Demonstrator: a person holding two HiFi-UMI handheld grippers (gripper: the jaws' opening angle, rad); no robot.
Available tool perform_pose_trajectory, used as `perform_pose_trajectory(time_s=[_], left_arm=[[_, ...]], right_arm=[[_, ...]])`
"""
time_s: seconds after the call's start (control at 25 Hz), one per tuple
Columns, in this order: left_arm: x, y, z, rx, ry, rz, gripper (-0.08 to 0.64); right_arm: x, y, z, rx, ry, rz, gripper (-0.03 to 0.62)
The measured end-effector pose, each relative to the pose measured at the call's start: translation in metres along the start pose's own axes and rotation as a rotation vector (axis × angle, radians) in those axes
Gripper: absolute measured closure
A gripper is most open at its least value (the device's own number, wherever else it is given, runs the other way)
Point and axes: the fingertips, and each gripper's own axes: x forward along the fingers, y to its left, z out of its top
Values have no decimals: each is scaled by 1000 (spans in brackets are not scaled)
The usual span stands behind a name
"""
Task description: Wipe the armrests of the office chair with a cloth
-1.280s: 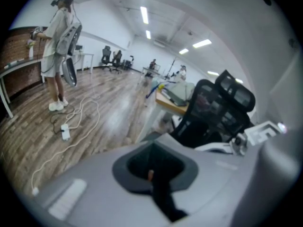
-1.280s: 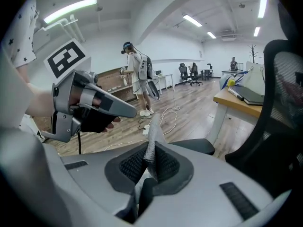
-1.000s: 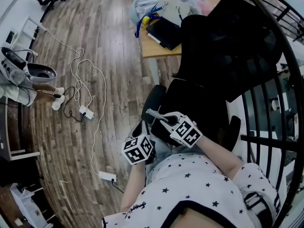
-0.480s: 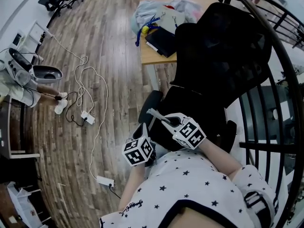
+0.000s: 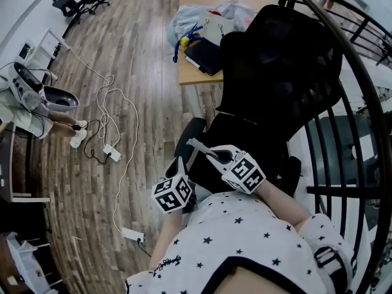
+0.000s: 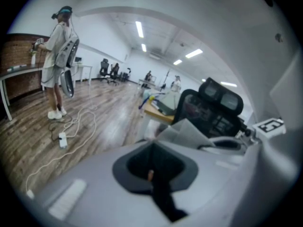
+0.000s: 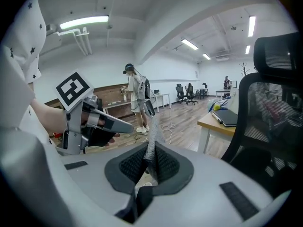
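Right gripper fingers clamp the thin grey cloth strip upright between them; left gripper fingers closed, empty. Black padded chair armrest, just beyond right fingertips, has barely shifted in one second: wiping not begun

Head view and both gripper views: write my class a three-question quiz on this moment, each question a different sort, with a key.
1. True or false: the right gripper is shut on the grey cloth.
2. What lies on the wooden floor? A white power strips; B a broom; C a bicycle.
3. Fill in: the office chair is coloured ____.
Key: 1 true; 2 A; 3 black.
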Motion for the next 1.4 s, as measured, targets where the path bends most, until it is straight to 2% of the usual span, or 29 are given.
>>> perform_pose_trajectory(time_s=[0.68,1.4], left_arm=[[-3,-1,2,22,-3,10,554],[-4,1,-1,13,8,9,552]], right_arm=[[0,6,7,-24,-31,28,566],[2,9,5,-7,-33,45,566]])
